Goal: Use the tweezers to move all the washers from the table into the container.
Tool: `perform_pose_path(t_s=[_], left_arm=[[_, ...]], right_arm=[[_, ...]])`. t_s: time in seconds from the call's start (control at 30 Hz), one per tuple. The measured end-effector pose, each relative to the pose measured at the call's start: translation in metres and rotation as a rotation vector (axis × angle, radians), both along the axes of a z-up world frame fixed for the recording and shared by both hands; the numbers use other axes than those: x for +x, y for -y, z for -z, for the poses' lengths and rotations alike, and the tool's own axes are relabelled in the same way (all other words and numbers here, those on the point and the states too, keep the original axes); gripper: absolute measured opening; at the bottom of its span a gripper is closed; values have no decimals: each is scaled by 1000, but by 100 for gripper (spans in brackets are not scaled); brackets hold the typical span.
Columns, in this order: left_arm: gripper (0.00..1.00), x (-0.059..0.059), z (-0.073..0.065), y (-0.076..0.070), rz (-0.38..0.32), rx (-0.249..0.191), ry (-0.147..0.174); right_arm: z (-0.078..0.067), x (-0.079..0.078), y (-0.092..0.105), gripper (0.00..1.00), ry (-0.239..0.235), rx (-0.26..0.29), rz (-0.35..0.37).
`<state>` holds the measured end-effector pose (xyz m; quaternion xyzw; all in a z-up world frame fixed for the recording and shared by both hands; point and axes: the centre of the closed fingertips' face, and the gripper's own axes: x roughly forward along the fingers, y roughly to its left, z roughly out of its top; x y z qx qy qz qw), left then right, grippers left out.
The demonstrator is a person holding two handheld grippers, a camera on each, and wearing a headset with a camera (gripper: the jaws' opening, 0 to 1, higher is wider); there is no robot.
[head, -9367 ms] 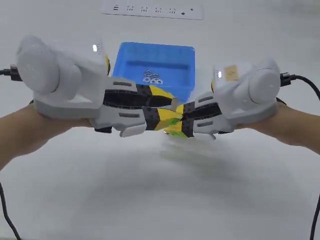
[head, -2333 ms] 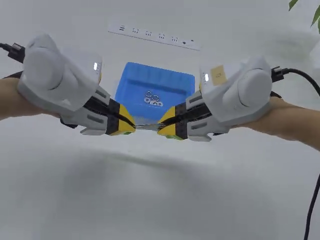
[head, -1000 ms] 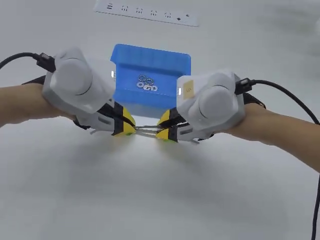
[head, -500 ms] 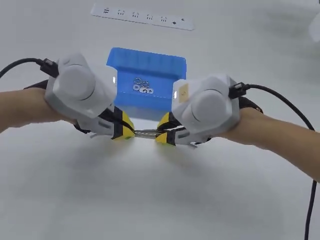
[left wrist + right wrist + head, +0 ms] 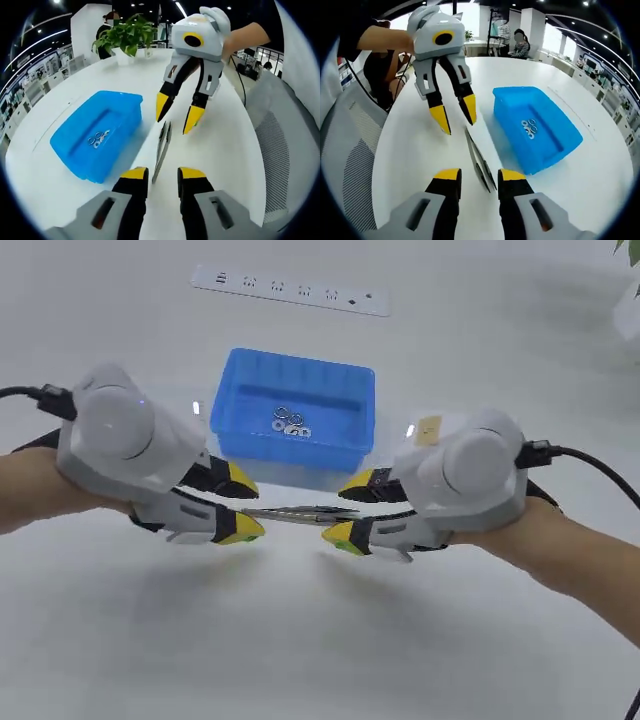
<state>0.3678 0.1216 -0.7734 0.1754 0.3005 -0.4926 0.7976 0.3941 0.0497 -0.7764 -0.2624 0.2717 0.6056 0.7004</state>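
Note:
Metal tweezers [image 5: 300,513] lie flat on the white table between the two grippers. My left gripper [image 5: 243,505] stands open at one end of them, and my right gripper [image 5: 347,510] stands open at the other end. In the left gripper view the tweezers [image 5: 161,150] reach toward the gap of my left gripper [image 5: 163,173]; the same holds for the tweezers [image 5: 477,157] and my right gripper [image 5: 479,175]. Just behind stands the blue container [image 5: 240,390], with three or so washers [image 5: 290,423] in it.
A white power strip [image 5: 290,290] lies at the far edge of the table. A potted plant [image 5: 130,35] stands beyond the container. A mesh chair [image 5: 350,165] is beside the table, and people sit in the background. Bare table surface [image 5: 300,640] stretches in front of the grippers.
Both grippers held the tweezers between their close-set tips half a second ago. They have since opened and drawn apart, leaving the tweezers on the table.

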Motion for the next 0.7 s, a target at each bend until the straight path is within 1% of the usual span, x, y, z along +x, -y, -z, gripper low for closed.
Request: perform_pose_path(t_s=[0.03, 0.07, 0.1, 0.13, 0.17, 0.23, 0.27, 0.3, 0.33, 0.37, 0.4, 0.43, 0.47, 0.5, 0.53, 0.63, 0.7], left_arm=[[31, -2, -3, -2, -15, -12, 4], [32, -4, -6, -5, -33, -28, 7], [33, -7, -12, -8, -56, -54, 15], [34, -9, -17, -9, -75, -74, 21], [36, -11, -22, -11, -92, -91, 30], [43, -14, -36, -16, -126, -129, 60], [46, -14, -45, -17, -150, -156, 87], [50, -14, -51, -19, -166, -170, 110], [53, -16, -59, -21, -187, -195, 129], [56, -16, -65, -21, -200, -216, 143], [59, -18, -73, -22, -212, -243, 160], [63, -21, -77, -21, -214, -256, 162], [66, -22, -80, -22, -218, -259, 167], [71, -25, -85, -22, -217, -260, 185], [74, -27, -88, -21, -214, -262, 193], [80, -36, -96, -19, -210, -266, 196], [85, -40, -100, -19, -218, -270, 207]], right_arm=[[-5, 0, 2, 30, 4, 17, 13], [-12, 1, 5, 31, 7, 46, 32], [-17, 2, 6, 31, 9, 68, 47], [-26, 1, 9, 32, 5, 102, 68], [-31, 1, 11, 33, 4, 121, 80], [-40, -3, 17, 35, -6, 148, 89], [-44, -5, 19, 37, -13, 162, 94], [-49, -7, 19, 38, -32, 189, 109], [-54, -8, 20, 41, -48, 214, 122], [-61, -11, 20, 43, -63, 249, 129], [-64, -12, 22, 45, -57, 257, 125], [-70, -15, 24, 46, -47, 260, 120], [-72, -17, 25, 47, -44, 264, 121], [-76, -20, 26, 48, -39, 270, 117], [-79, -22, 26, 49, -34, 273, 112], [-84, -28, 28, 52, -25, 277, 106], [-87, -32, 30, 53, -20, 279, 104]])
